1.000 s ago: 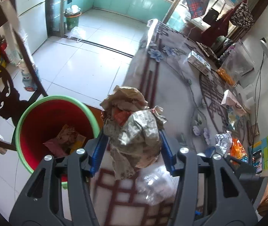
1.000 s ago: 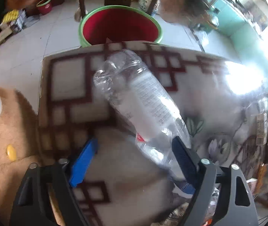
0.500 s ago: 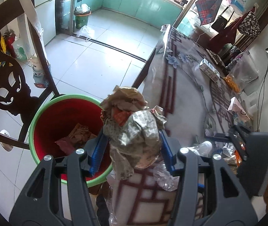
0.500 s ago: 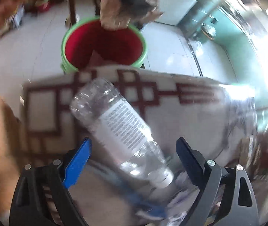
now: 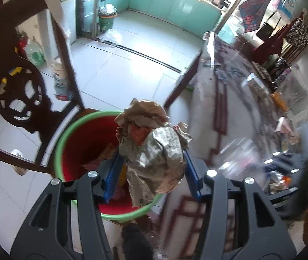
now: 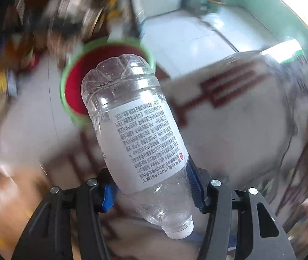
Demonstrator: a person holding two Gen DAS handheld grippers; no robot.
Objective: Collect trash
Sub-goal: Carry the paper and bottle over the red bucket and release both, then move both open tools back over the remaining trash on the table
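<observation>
At the centre of the left wrist view, the left gripper (image 5: 151, 171) has its blue fingers (image 5: 113, 174) closed on a crumpled paper wad (image 5: 154, 149), holding it directly over the red bucket with a green rim (image 5: 65, 138) that stands on the tiled floor (image 5: 114, 75) beside the table (image 5: 206, 130). I judge the wad is held there so that it will fall inside when released; some wrappers already lie in the bucket. In the right wrist view, the right gripper (image 6: 154, 191) grips an empty clear plastic bottle (image 6: 136, 134) near its neck, with the white cap (image 6: 180, 231) at the lower part of the frame and the base pointing toward the same bucket in the upper left. This view is blurred, so the gripper is probably moving. A dark wooden chair (image 5: 17, 91) stands at the left, close to the bucket.
</observation>
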